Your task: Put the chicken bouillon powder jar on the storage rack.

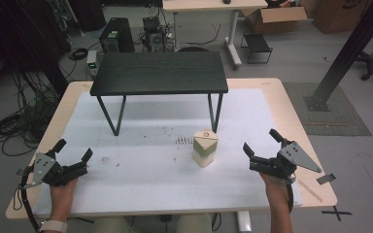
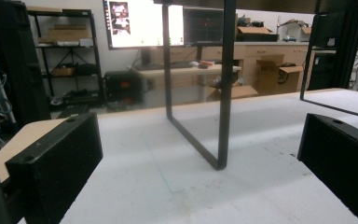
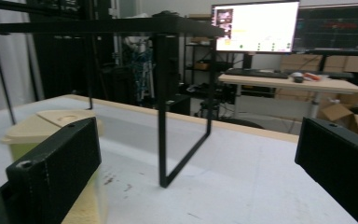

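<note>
Container (image 1: pixel 205 148) stands on the table (image 1: pixel 141 187) between both tools, left tool (image 1: pixel 73 150) and right tool (image 1: pixel 261 140) gaping, empty

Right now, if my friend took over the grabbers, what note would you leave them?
Left gripper: open, holding nothing, low over the white mat near its left front.
Right gripper: open, holding nothing, at the right front.
The cream and green container stands upright on the mat, lid on, between the grippers and nearer the right one, just in front of the black shelf.
Done: nothing visibly handled.
Left: probably reach in and grasp the container.
</note>
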### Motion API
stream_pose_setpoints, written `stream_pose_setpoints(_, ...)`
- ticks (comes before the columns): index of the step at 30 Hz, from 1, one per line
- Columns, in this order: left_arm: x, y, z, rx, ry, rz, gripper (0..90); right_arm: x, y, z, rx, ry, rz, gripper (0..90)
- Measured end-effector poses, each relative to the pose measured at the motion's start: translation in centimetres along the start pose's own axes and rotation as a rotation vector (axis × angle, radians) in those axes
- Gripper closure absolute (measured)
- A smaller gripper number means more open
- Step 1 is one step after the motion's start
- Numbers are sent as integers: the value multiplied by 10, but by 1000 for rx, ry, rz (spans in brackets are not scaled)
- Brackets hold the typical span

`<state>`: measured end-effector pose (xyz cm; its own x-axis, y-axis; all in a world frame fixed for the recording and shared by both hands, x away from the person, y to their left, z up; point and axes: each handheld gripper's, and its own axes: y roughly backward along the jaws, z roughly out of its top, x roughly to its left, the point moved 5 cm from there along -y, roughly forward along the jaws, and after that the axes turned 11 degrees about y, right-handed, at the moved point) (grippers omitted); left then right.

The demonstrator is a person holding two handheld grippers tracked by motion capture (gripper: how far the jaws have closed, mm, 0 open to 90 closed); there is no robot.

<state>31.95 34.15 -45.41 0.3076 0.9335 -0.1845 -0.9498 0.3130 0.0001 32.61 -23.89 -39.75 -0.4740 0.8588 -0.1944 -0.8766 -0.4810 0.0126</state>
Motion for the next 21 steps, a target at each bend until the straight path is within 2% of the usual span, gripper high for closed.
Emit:
stream_pose_setpoints(2, 0, 0, 0, 0, 0, 0, 2, 7, -5, 3, -1, 2, 48, 0)
stream_pose_setpoints(6, 0, 0, 0, 0, -1, 0, 2, 13, -10, 5, 1, 9, 77, 0)
stream_pose_setpoints(7, 0, 0, 0, 0, -1, 0, 2, 16, -13, 6, 3, 9, 99, 0)
stream_pose_setpoints(15, 0, 0, 0, -1, -1, 0, 2, 33, -25, 7, 14, 4, 189, 0)
stream_pose_setpoints(21, 0, 0, 0, -1, -1, 0, 2, 44, -30, 4, 29, 1, 234, 0)
